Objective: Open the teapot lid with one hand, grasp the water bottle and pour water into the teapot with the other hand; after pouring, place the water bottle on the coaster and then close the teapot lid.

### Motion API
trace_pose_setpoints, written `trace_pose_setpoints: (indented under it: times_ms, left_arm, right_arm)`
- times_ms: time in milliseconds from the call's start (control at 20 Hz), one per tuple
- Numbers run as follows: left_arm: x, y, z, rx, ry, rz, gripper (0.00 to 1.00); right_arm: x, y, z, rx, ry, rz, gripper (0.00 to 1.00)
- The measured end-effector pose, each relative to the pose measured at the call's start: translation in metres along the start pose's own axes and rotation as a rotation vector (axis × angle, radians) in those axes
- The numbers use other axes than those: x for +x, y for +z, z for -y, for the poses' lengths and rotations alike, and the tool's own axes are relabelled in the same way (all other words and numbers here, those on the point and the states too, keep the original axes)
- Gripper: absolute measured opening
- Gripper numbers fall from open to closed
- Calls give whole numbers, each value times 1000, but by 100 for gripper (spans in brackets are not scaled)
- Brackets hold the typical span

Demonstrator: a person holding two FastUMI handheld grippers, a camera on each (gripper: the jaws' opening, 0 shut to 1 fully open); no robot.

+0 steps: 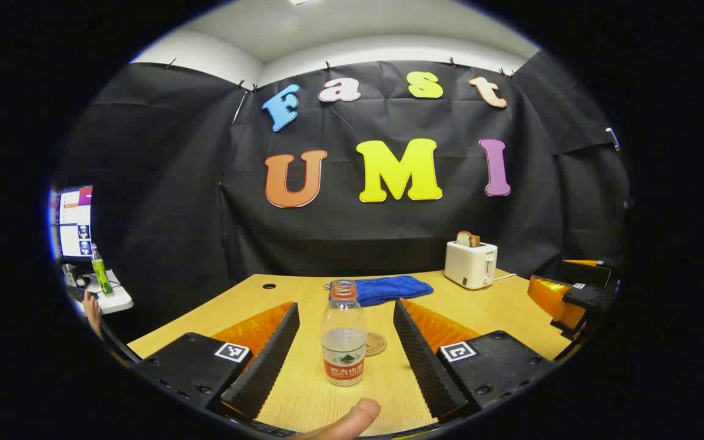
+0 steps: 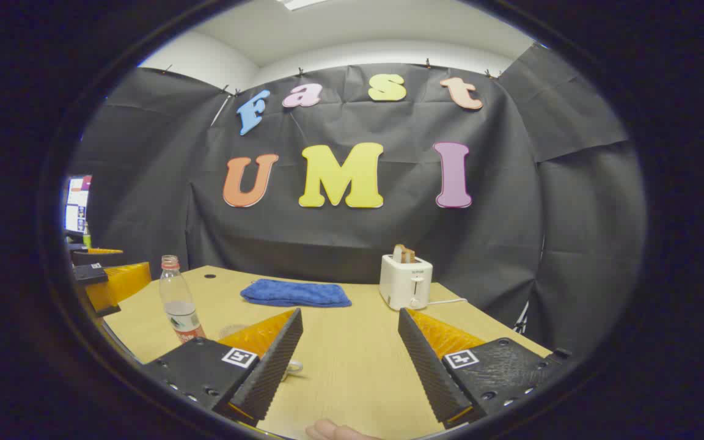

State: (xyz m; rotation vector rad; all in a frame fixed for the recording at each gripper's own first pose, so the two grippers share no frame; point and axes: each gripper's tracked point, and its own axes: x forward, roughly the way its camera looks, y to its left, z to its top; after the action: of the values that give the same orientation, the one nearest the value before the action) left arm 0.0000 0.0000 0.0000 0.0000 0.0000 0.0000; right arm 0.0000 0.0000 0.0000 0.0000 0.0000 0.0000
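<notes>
Left gripper view: the uncapped bottle is framed between the spread-apart left gripper, lined up for grasping; the right gripper is likewise held agape.

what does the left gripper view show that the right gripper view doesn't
Left gripper view: the coaster just behind the water bottle, which stands between the fingers of the open left gripper. Right gripper view: the bottle far off to the left, and bare table ahead of the open right gripper. Both: the blue towel and the toaster.
</notes>
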Motion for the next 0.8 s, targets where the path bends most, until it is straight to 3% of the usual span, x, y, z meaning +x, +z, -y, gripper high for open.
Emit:
trace_pose_setpoints:
  times_ms: [800]
  left_arm:
    - [9, -9, -27, -30, 44, -35, 98]
  right_arm:
    - [10, -19, -13, -6, 38, -52, 95]
